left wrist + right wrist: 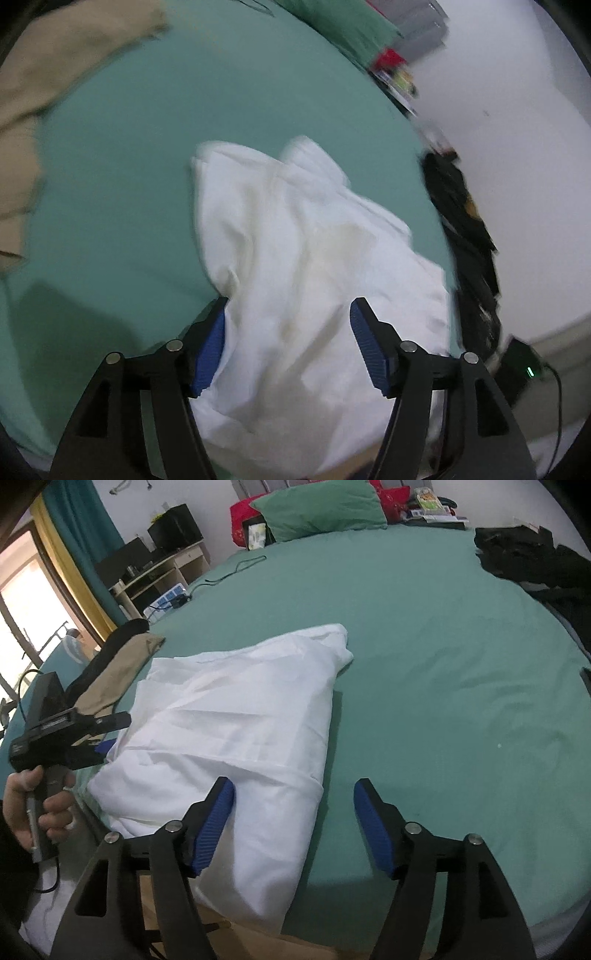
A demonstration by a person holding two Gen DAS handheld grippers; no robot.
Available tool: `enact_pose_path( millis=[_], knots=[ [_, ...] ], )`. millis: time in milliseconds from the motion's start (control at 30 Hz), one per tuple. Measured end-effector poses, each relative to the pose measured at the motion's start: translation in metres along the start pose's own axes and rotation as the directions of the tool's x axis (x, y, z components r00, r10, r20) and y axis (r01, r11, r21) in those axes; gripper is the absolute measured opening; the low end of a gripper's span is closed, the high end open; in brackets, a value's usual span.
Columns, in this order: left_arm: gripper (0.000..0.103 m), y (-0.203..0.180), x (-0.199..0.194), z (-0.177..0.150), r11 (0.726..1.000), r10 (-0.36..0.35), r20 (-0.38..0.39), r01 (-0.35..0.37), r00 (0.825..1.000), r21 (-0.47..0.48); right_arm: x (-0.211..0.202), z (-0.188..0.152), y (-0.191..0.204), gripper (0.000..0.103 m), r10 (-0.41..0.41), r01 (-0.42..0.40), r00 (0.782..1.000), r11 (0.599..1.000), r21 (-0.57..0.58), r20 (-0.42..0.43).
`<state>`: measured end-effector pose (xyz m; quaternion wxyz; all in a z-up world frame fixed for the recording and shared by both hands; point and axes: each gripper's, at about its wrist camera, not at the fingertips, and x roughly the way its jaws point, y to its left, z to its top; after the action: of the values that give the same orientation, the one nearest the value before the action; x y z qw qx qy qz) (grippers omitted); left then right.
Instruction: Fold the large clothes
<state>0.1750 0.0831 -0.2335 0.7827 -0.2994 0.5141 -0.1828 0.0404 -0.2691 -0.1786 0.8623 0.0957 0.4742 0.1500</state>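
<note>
A white garment lies crumpled in a loose fold on the green bed sheet. My left gripper hangs just over its near end, jaws wide open, with cloth beneath and between the blue pads but not pinched. In the right wrist view the same garment is a rough rectangle near the bed's front edge. My right gripper stands open over its near right corner; the left pad is above the cloth, the right one above bare sheet. The left gripper sits at the garment's left edge, held by a hand.
A beige garment and a dark one lie at the bed's left edge. Black clothes are heaped at the far right. A green pillow and red cushion sit at the head, with a cable on the sheet. A desk stands beyond the bed.
</note>
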Motion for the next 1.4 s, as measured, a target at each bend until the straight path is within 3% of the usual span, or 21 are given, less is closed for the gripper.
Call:
enact_pose_path(
  millis=[67, 200, 433, 567, 733, 867, 933, 1000, 1200, 1233, 1300, 1367, 1400],
  knots=[
    [0.068, -0.009, 0.007, -0.005, 0.999, -0.034, -0.034, 0.035, 0.999, 0.018, 0.003, 0.0, -0.003, 0.074, 0.0, 0.0, 1.0, 1.0, 0.016, -0.007],
    [0.068, -0.008, 0.016, -0.012, 0.989, -0.145, -0.065, 0.142, 0.987, -0.052, 0.005, -0.001, -0.007, 0.075, 0.003, -0.003, 1.0, 1.0, 0.031, -0.017],
    [0.071, -0.03, 0.022, -0.013, 0.996, -0.07, -0.104, 0.076, 0.992, 0.05, 0.001, 0.001, -0.006, 0.075, 0.0, 0.001, 1.0, 0.999, 0.033, -0.015],
    [0.072, -0.034, 0.022, -0.002, 0.994, 0.037, -0.049, -0.032, 0.998, 0.1, -0.008, 0.009, -0.01, 0.075, 0.024, -0.025, 1.0, 0.998, 0.06, 0.013],
    [0.077, -0.037, 0.03, 0.003, 0.993, 0.052, -0.044, -0.047, 0.998, 0.109, -0.008, 0.024, -0.014, 0.075, 0.043, -0.046, 0.998, 0.997, 0.067, 0.041],
    [0.081, -0.026, 0.034, 0.012, 0.998, -0.07, -0.068, 0.07, 0.995, 0.005, 0.013, 0.033, -0.014, 0.075, 0.022, -0.023, 1.0, 0.998, 0.053, 0.006],
    [0.081, -0.023, 0.036, 0.016, 0.987, -0.155, -0.088, 0.15, 0.984, -0.061, 0.024, 0.032, -0.011, 0.075, 0.019, -0.018, 1.0, 0.999, 0.044, -0.02],
    [0.081, -0.027, 0.042, 0.014, 0.981, -0.188, -0.111, 0.181, 0.976, -0.075, 0.033, 0.03, -0.007, 0.075, 0.02, -0.019, 0.999, 0.999, 0.032, -0.027],
    [0.081, -0.063, 0.06, 0.003, 0.992, -0.076, -0.167, 0.091, 0.983, 0.087, 0.04, 0.03, -0.004, 0.075, 0.03, -0.029, 0.999, 0.999, 0.019, -0.02],
    [0.081, -0.069, 0.063, 0.0, 0.989, -0.02, -0.171, 0.044, 0.985, 0.142, 0.04, 0.03, -0.005, 0.075, 0.031, -0.031, 0.999, 0.999, 0.02, -0.018],
    [0.081, -0.09, 0.072, -0.009, 0.954, 0.105, -0.155, -0.055, 0.982, 0.295, 0.039, 0.029, -0.005, 0.075, 0.036, -0.036, 0.999, 0.999, 0.024, -0.016],
    [0.082, -0.098, 0.074, -0.014, 0.932, 0.149, -0.127, -0.097, 0.981, 0.348, 0.039, 0.029, -0.007, 0.075, 0.042, -0.042, 0.999, 0.999, 0.032, -0.017],
    [0.082, -0.097, 0.075, -0.013, 0.94, 0.141, -0.116, -0.096, 0.983, 0.328, 0.038, 0.029, -0.008, 0.075, 0.047, -0.046, 0.999, 0.998, 0.038, -0.017]
  ],
)
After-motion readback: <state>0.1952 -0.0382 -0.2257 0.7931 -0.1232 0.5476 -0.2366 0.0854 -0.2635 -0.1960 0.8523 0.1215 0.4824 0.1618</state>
